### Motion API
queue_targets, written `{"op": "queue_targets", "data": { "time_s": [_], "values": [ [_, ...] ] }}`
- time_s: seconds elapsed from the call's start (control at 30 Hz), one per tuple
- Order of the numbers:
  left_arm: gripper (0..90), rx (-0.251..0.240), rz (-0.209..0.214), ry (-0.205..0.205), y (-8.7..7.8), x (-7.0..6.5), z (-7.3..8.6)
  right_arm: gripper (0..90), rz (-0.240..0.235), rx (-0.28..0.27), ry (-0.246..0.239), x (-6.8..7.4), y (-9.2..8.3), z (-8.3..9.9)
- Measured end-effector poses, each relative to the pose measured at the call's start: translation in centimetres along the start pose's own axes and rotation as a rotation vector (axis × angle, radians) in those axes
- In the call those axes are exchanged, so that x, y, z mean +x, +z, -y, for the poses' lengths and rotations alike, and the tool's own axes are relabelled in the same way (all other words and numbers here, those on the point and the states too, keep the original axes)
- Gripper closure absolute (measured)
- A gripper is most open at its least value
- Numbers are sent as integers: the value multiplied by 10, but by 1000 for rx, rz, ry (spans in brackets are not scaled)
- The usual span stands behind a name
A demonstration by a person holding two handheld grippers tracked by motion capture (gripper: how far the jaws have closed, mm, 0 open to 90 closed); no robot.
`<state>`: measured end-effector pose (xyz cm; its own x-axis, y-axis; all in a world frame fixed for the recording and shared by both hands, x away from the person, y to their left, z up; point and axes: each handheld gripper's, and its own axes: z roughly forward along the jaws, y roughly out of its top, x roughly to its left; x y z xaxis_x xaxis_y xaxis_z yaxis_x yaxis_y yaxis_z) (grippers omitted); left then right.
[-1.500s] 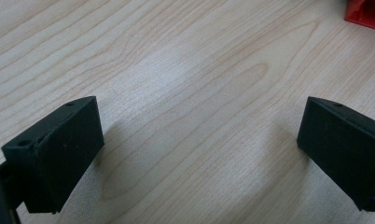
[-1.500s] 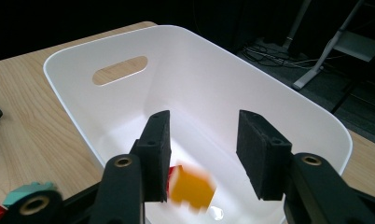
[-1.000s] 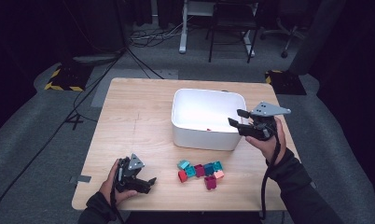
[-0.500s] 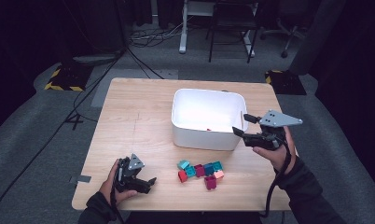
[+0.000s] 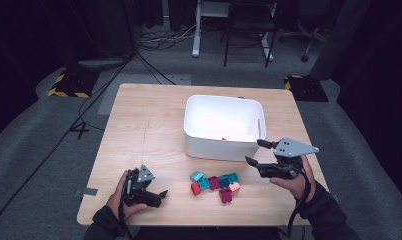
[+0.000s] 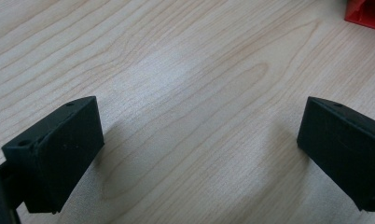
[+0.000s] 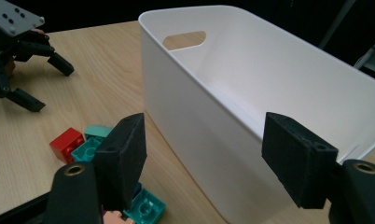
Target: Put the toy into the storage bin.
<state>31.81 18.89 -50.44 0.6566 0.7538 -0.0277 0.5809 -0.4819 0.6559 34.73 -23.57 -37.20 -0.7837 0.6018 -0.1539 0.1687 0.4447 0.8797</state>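
At the white plastic bin's [image 5: 223, 127] five o'clock, the right tongs [image 5: 255, 152], empty, have just been opening; judging by that, they next descend on the coloured toy bricks [image 5: 215, 182]; the left tongs [image 5: 160, 196] rest apart.

Left tool [image 6: 195, 154] low over pale wood-grain desk [image 6: 185, 70], black jaws spread wide with nothing but bare desk between. Corner of a red block [image 6: 367, 14] at upper right edge.

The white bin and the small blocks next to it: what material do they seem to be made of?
White bin: probably moulded plastic, smooth with a soft sheen, rounded corners and a cut-out handle. Small blocks: likely hard plastic, glossy, brightly coloured, with round studs on top.
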Motion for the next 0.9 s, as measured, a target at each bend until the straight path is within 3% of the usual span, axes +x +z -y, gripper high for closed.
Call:
{"op": "queue_targets", "data": {
  "time_s": [0.2,0.6,0.9],
  "values": [
    [5,0,-3,0,0,0,0,308,-42,29,-16,11,9,23],
    [5,2,-1,0,0,0,0,314,-83,115,37,25,24,70],
    [5,1,-2,0,0,0,0,316,-122,153,59,38,34,88]
  ]
}}
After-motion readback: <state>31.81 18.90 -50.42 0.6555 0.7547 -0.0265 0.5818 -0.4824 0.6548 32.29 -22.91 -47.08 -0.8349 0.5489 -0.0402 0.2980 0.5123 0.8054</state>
